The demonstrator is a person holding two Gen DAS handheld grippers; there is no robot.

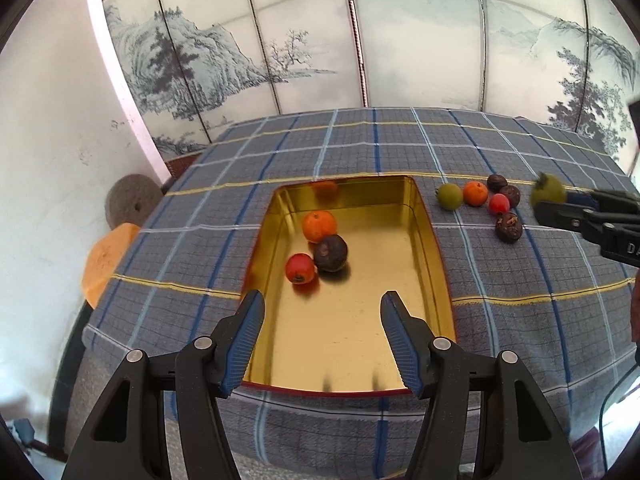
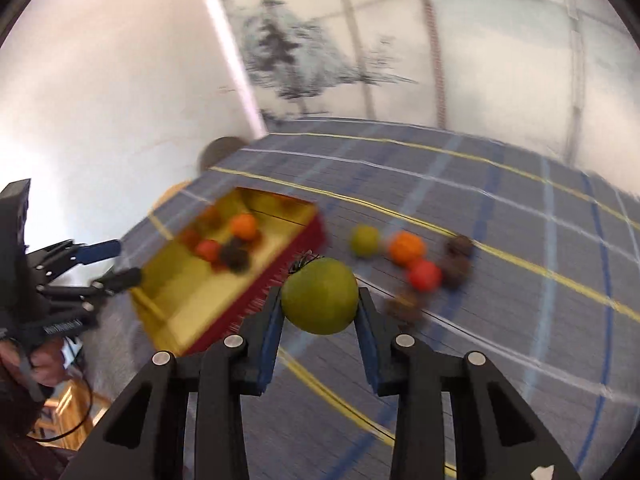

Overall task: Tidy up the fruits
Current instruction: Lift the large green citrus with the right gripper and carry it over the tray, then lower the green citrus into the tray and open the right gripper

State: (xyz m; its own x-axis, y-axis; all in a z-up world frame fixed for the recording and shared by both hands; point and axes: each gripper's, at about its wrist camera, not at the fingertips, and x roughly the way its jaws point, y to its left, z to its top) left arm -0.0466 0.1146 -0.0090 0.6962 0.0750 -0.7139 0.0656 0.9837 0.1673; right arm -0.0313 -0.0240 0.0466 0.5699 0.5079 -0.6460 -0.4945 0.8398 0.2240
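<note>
Currently the right tongs (image 2: 320,300) are clenched on a green fruit (image 2: 319,295), held clear above the desk (image 1: 500,320), between the loose pile and the gold tray (image 1: 436,248). Left tongs (image 1: 322,332) are released, jaws wide apart, hovering over the near end of the tray with nothing between them.

Progress, judged from the layout: three fruits sit in the tray, in its far-left part: an orange one (image 1: 319,225), a dark brown one (image 1: 330,253) and a red one (image 1: 300,268), the three close together, seemingly touching. Six remain on the checked cloth to the right of the tray: a green (image 1: 450,196), an orange (image 1: 475,193), a red (image 1: 499,203) and three dark brown ones (image 1: 509,227). With the carried one, seven are still to go in; roughly a third done.

Orientation: the held fruit is nearly round, slightly flattened, so no strong long axis. Its dark stem end points up and to the far left, towards the tray. The pads grip it across its widest part, left and right. Right wrist view is motion-blurred; fine detail on the pile is unreliable there.
</note>
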